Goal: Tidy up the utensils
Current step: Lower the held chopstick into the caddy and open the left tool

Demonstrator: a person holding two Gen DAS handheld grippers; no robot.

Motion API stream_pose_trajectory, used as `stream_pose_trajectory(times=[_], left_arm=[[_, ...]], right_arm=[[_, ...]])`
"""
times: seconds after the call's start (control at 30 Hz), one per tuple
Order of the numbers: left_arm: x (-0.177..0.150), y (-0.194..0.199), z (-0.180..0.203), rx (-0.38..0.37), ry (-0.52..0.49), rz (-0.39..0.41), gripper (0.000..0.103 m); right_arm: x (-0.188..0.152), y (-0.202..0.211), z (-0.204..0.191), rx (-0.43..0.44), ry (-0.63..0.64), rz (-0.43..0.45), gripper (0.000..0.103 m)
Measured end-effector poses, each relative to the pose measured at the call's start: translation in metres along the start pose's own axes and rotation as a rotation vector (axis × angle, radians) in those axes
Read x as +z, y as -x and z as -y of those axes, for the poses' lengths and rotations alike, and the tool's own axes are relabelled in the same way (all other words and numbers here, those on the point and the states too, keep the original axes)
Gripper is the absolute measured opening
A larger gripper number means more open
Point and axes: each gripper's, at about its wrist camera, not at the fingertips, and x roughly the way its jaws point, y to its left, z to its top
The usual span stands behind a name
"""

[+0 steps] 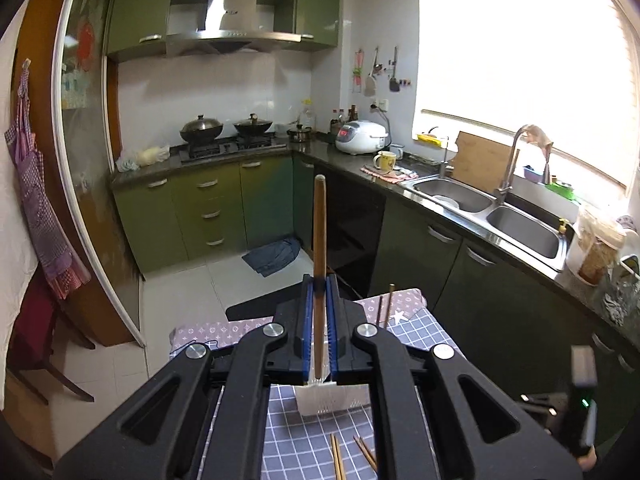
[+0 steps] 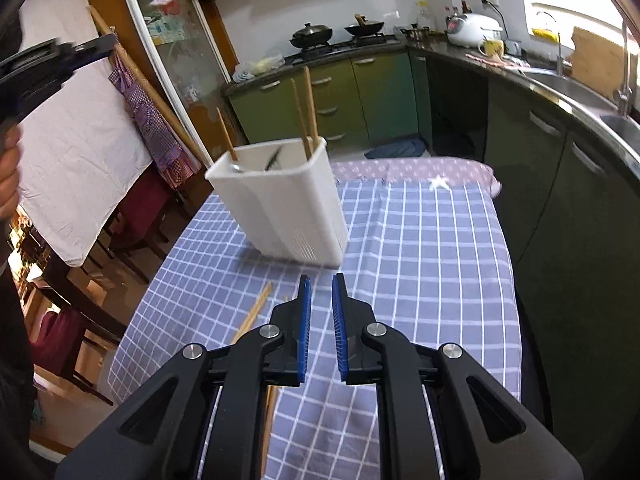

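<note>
My left gripper (image 1: 320,286) is shut on a wooden chopstick (image 1: 319,232) that stands up between the blue pads, held above the white utensil holder (image 1: 332,400). In the right wrist view the white holder (image 2: 288,208) stands on the blue checked cloth (image 2: 420,260) with three chopsticks (image 2: 308,112) and a dark utensil in it. My right gripper (image 2: 321,280) is open and empty, just in front of the holder. Loose chopsticks (image 2: 254,312) lie on the cloth to its left; they also show in the left wrist view (image 1: 338,456). The left gripper (image 2: 52,64) appears at upper left.
The table has a pink patterned cloth (image 2: 420,168) at its far end. Green kitchen cabinets (image 1: 224,208), a stove with two woks (image 1: 224,128) and a double sink (image 1: 492,208) line the walls. Dark chairs (image 2: 80,320) stand left of the table.
</note>
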Motion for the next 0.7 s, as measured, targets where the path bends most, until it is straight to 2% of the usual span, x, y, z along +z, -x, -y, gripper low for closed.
stream_pose_trajectory(times=[0.2, 0.4, 0.43, 0.5, 0.57, 0.7], left_arm=[[-0.015, -0.053, -0.002, 0.031, 0.019, -0.095, 0.006], [-0.038, -0.076, -0.008, 0.03, 0.026, -0.206, 0.008], [-0.042, -0.076, -0.009, 0.028, 0.02, -0.215, 0.01], [-0.049, -0.075, -0.009, 0.033, 0.011, -0.22, 0.029], [-0.054, -0.072, -0.009, 0.03, 0.009, -0.218, 0.037], [-0.063, -0.062, -0.012, 0.017, 0.012, -0.228, 0.043]], right_arm=[[-0.013, 0.007, 0.005, -0.013, -0.003, -0.018, 0.014], [-0.011, 0.004, 0.001, -0.017, 0.009, -0.037, 0.015], [-0.011, 0.002, -0.001, -0.017, 0.011, -0.042, 0.015], [-0.008, -0.002, -0.004, -0.015, 0.016, -0.052, 0.016], [-0.007, -0.007, -0.008, -0.015, 0.027, -0.068, 0.021], [-0.007, -0.026, -0.02, -0.004, 0.049, -0.129, 0.021]])
